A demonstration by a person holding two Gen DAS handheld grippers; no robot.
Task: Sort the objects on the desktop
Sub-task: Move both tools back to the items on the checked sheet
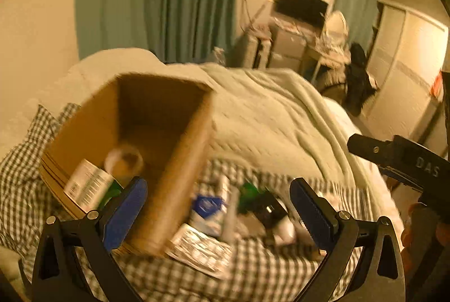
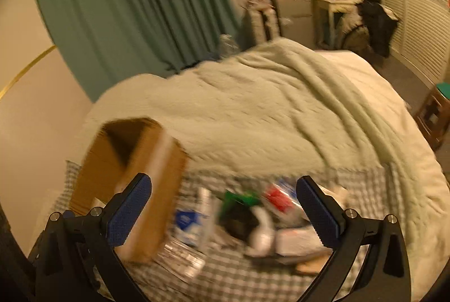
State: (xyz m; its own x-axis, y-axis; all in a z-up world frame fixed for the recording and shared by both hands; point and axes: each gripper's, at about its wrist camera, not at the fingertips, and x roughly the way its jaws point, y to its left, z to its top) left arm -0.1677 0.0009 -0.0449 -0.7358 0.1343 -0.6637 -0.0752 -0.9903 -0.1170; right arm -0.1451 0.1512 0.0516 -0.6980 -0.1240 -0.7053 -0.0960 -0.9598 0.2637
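1. Your left gripper (image 1: 218,206) and right gripper (image 2: 225,206) are both hanging spread wide, gripping nothing.
2. Blurred clutter (image 2: 247,214) is lying on the checked cloth (image 2: 225,273) beneath them.
3. Cardboard box (image 1: 157,133) is standing just left, crowding your left fingers.

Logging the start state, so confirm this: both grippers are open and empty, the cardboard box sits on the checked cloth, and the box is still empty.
Not empty. The left wrist view shows the cardboard box already holding a barcoded white container and a round lid-like item. The rest holds: left gripper and right gripper open, holding nothing; box on the checked cloth.
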